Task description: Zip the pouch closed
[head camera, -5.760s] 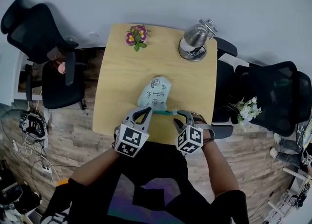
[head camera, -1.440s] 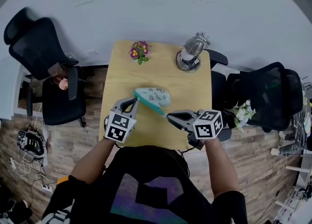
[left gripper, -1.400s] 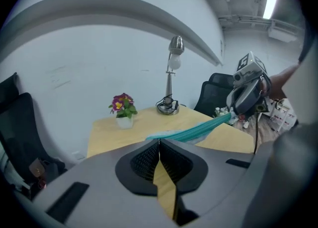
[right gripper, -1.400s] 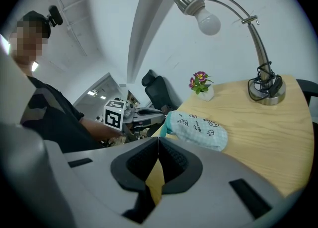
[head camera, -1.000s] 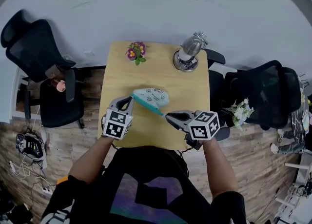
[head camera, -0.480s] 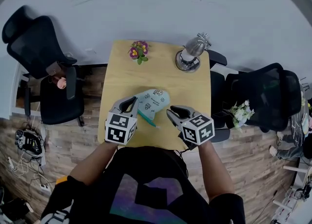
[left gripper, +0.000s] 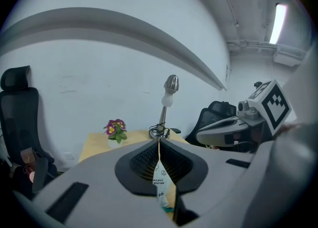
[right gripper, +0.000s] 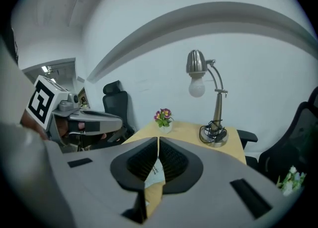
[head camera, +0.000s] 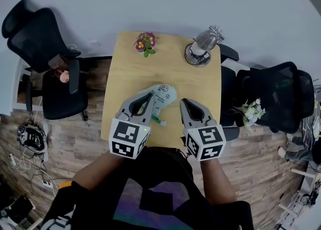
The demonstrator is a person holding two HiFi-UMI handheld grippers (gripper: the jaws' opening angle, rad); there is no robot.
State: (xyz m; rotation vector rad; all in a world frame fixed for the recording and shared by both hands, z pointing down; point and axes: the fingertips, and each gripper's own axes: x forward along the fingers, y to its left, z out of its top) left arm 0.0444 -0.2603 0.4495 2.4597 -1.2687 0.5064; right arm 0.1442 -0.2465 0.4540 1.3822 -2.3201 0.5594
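The left gripper (head camera: 151, 95) has its tongs pinched together on the top edge of the pouch (head camera: 163, 95). In the left gripper view the pale printed pouch dangles straight down from the tips, with a bit of teal zip (head camera: 159, 122) at its low end. It's hanging over the near half of the table (head camera: 128, 68), and it's hard to tell if its bottom touches the wood.

The right gripper (head camera: 184, 102) sits just beside the pouch on its right, not touching it. Its tongs have just been closing and look pretty much together now, with nothing caught between them — in the right gripper view the pouch only shows through the gap, beyond the tongs.

Both grippers point away from the person toward the far edge of the table. Over there a lamp (head camera: 202, 48) and a little pot of flowers (head camera: 145, 42) stand well apart from each other.
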